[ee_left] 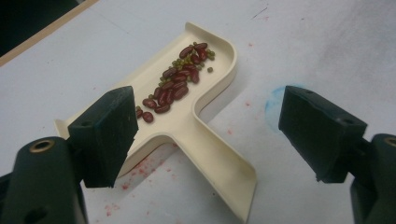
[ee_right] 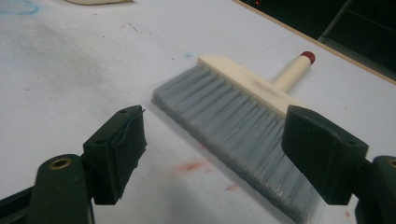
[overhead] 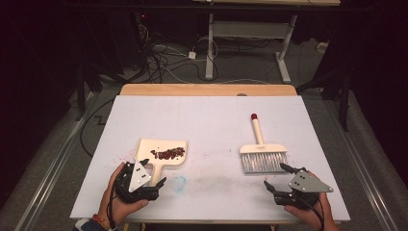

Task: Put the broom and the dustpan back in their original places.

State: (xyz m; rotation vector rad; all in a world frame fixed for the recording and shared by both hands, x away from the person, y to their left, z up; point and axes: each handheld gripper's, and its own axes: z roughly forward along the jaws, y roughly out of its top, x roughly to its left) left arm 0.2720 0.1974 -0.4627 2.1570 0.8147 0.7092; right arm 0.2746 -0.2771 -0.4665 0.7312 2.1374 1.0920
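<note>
1. On the near left of the white table [overhead: 207, 120], one cream plastic dustpan [overhead: 161, 153] is laid flat; it is a shallow tray with a raised rim on three sides and a flat handle pointed toward the person.
2. Within the dustpan, a loose band of glossy dark red beans [ee_left: 170, 91] is held, mixed with small round green beans [ee_left: 187, 58]; the exact count cannot be told.
3. Around the dustpan handle, the left gripper [ee_left: 205, 126] is seen with its two black jaws spread wide, one on each side and neither touching it.
4. On the near right of the table, one hand brush [overhead: 262, 153] is laid flat, with a cream head and straight handle, a red end cap [ee_right: 307, 57] and a broad row of fine grey bristles [ee_right: 233, 130].
5. Just short of the bristle tips, the right gripper [ee_right: 212, 151] is held with its jaws wide apart, gripping nothing.
6. On the table surface, faint red specks and a pale blue smudge [ee_left: 275, 100] are marked beside the dustpan handle.
7. Two hands are shown, one behind each gripper.
</note>
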